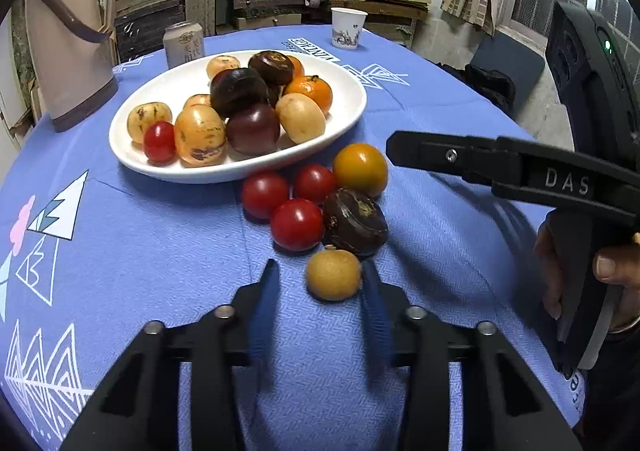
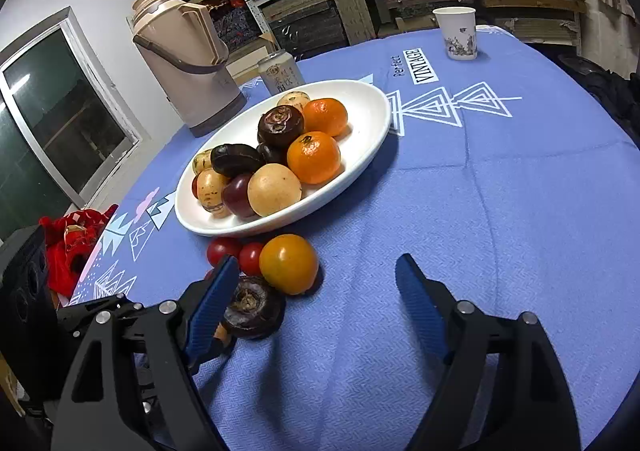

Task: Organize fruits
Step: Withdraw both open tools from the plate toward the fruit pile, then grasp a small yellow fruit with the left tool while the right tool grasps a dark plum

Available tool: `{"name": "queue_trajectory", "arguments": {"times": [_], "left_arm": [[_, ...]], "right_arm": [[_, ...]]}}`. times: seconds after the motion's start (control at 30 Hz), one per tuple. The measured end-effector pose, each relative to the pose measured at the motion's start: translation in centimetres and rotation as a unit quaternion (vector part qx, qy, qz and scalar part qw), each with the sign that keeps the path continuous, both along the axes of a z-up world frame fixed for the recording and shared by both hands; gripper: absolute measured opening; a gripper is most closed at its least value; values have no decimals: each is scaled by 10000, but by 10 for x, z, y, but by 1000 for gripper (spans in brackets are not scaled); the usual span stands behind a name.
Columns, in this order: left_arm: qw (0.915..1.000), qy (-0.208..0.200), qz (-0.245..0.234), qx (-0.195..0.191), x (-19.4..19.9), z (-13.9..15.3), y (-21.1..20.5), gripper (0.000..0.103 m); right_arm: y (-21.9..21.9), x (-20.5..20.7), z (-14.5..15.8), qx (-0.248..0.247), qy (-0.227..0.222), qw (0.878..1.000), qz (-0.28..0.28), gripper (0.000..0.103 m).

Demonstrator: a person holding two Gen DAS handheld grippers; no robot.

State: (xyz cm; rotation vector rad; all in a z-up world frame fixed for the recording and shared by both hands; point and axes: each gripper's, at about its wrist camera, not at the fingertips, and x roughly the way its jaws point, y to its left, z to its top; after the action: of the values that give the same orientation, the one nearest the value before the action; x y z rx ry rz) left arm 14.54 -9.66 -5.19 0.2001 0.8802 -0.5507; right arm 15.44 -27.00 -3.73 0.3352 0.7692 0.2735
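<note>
Foreground, left-wrist view: my left claw (image 1: 319, 265) points down at the blue tablecloth (image 1: 160, 243) with a small tan round fruit (image 1: 333, 275) between its blue-padded fingers (image 1: 374, 311). The jaws stand apart. One pad touches the fruit's side, and a strip of cloth shows between the other pad and the fruit, so I do not yet grip it. Both pads are blurred.

Just beyond lie the other loose fruits, packed close: three red cherry tomatoes (image 1: 297, 225), a dark water chestnut (image 1: 355, 221) and a yellow-orange tomato (image 1: 360, 169). Behind them is the white oval plate (image 1: 352, 107), already piled with fruit. Sorting therefore looks well begun, with about six pieces left on the cloth.

Right-wrist view: my right claw (image 2: 318, 259) is spread wide and holds nothing. One of its fingers is just beside the water chestnut and the yellow-orange tomato.

To do this step well, I judge that I should centre the tan fruit so both pads meet it at its widest part, then close gently. A round, smooth fruit squeezed off-centre may squirt out toward the chestnut touching it. I should lift straight up before swinging to the plate, and keep my right claw clear of the path.

Legible writing: "Perfect VINTAGE" (image 2: 424, 67) printed on the cloth, and "DAS" (image 1: 567, 182) moulded on my right claw's body. The drink can (image 2: 280, 71) carries characters too small to read, and the paper cup (image 2: 456, 33) has a picture only.
</note>
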Motion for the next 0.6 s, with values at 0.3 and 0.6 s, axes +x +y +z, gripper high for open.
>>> {"name": "queue_trajectory", "arguments": {"times": [0.3, 0.6], "left_arm": [[9995, 137, 133, -247, 10, -3, 9, 29], [9982, -42, 491, -337, 16, 7, 46, 29]], "right_arm": [[6, -1, -1, -208, 36, 9998, 47, 80], [60, -17, -2, -1209, 125, 9882, 929, 65]]}}
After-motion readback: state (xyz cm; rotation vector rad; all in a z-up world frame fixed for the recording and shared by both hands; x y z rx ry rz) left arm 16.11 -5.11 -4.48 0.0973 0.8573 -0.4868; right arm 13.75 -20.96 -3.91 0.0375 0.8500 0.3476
